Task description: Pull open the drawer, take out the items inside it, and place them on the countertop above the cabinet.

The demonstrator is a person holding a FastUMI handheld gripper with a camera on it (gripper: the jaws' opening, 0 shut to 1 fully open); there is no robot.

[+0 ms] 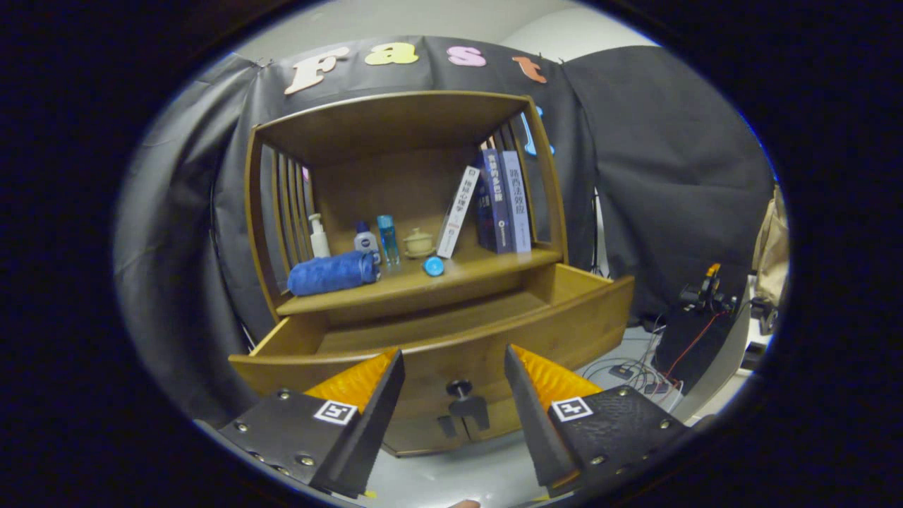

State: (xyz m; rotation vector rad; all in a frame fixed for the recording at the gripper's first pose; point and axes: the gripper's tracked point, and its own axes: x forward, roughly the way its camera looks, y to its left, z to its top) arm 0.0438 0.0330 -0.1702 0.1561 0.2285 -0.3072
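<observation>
From the gripper view, we've got the tool (455,395) spread wide with nothing between its fingers, sitting just in front of the drawer (451,339). The drawer is pulled out and its knob (459,387) sits right in the gap between the two fingers, a bit beyond them.

We can't see anything lying in the drawer from this low angle; its front panel hides most of the floor, so what's in there is anyone's guess.

Up on the bench (487,264) above the drawer there's a rolled blue towel (331,273), a pump bottle (319,236), a small white-and-blue bottle (365,240), a slim blue bottle (386,238), a little lidded cup (420,243), a blue round thing (434,266) and a few books (494,201).

What could bite us, we reckon:
- The tool has to rise over the front panel, and a low approach would bump the knob or shove the drawer back in.
- The bench is crowded at its left and rear, so setting something down carelessly could tip a bottle or roll the blue round thing off the edge.
</observation>
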